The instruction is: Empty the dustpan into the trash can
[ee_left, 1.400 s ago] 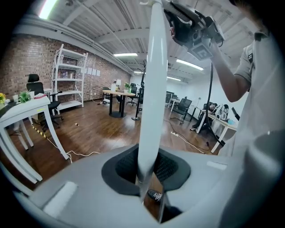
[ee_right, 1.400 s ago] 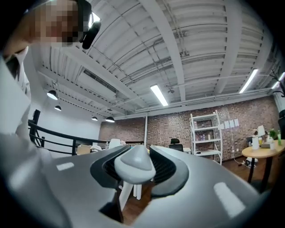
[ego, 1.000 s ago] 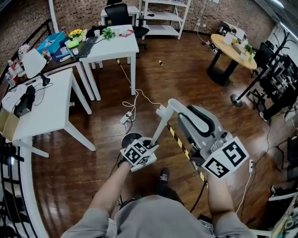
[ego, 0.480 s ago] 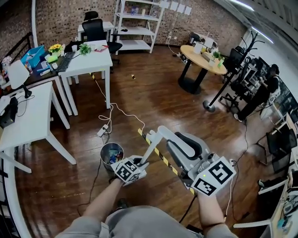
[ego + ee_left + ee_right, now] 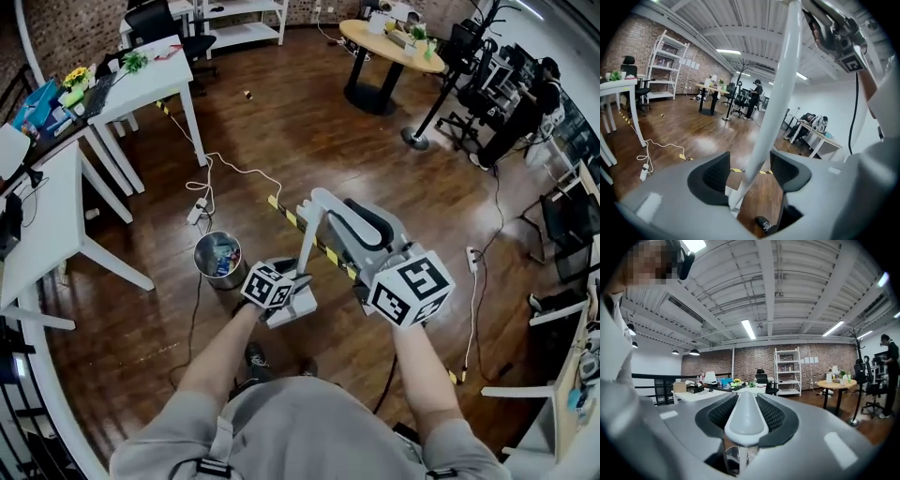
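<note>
The dustpan's long white pole (image 5: 302, 246) slants down from its grey grip (image 5: 367, 223) toward the floor in front of me. My left gripper (image 5: 284, 292) is low on that pole (image 5: 777, 98). Its jaws are opening, and the pole runs between the pads without being pressed. The pan end is mostly hidden beneath this gripper. My right gripper (image 5: 377, 255) is shut on the grey grip (image 5: 745, 419) at the top. The round metal trash can (image 5: 217, 259), with litter inside, stands on the wood floor just left of the left gripper.
White desks (image 5: 56, 220) line the left side. A power strip with a white cable (image 5: 198, 212) lies beyond the can. Yellow-black floor tape (image 5: 287, 215) passes under the dustpan. A round table (image 5: 382, 43) and office chairs (image 5: 511, 103) stand far right.
Both hands and the dustpan have shifted off the trash can, which was under the left gripper and now stands to its left. The view has swung toward the floor.
</note>
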`<state>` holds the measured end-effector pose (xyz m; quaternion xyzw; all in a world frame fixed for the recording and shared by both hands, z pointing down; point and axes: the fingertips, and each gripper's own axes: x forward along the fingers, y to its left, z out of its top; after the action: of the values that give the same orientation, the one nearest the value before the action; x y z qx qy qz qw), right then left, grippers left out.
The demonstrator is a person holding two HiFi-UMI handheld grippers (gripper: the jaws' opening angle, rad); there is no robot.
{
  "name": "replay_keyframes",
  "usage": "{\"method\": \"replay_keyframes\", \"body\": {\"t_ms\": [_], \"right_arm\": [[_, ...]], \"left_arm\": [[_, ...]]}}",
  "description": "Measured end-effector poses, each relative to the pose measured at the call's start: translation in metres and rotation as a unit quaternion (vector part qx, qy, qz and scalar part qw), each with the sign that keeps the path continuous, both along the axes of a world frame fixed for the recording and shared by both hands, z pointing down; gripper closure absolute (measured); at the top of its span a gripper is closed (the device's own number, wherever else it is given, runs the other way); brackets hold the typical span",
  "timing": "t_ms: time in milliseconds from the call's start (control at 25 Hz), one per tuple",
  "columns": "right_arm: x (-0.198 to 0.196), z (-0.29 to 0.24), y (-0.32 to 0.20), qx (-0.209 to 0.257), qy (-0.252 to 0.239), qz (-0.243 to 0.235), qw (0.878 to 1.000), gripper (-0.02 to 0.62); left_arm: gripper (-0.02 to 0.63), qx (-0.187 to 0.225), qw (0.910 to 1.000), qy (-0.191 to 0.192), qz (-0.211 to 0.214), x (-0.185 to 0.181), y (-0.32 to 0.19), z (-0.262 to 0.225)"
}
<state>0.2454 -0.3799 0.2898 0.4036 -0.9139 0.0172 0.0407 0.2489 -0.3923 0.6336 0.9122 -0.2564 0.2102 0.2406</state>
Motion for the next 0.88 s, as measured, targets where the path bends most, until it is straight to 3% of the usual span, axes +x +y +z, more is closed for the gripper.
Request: {"method": "replay_keyframes", "body": {"t_ms": [200,280,360,440,720,880], "right_arm": [[0.028,0.055,-0.019,-0.021,0.014,0.029,0.999,0.465],[0.04,0.076,-0.022,-0.028,0.025,0.038,0.999,0.465],[0.053,0.095,-0.025,-0.031,0.035,0.047,0.998,0.465],[0.068,0.113,-0.03,-0.029,0.044,0.06,0.997,0.465],[0.11,0.165,-0.034,-0.045,0.048,0.11,0.992,0.465],[0.123,0.191,-0.036,-0.059,0.046,0.126,0.989,0.465]], "left_arm": [[0.339,-0.016,0.9991,-0.008,-0.04,-0.021,0.018,0.018],[0.364,-0.015,0.9984,0.003,-0.054,-0.03,0.026,0.012],[0.434,-0.001,0.9981,0.015,-0.06,-0.035,0.032,-0.001],[0.598,0.019,0.9975,0.029,-0.061,-0.039,0.036,-0.017],[0.601,0.076,0.993,0.061,-0.066,-0.035,0.049,-0.062],[0.601,0.104,0.9904,0.045,-0.079,-0.035,0.047,-0.071]]}}
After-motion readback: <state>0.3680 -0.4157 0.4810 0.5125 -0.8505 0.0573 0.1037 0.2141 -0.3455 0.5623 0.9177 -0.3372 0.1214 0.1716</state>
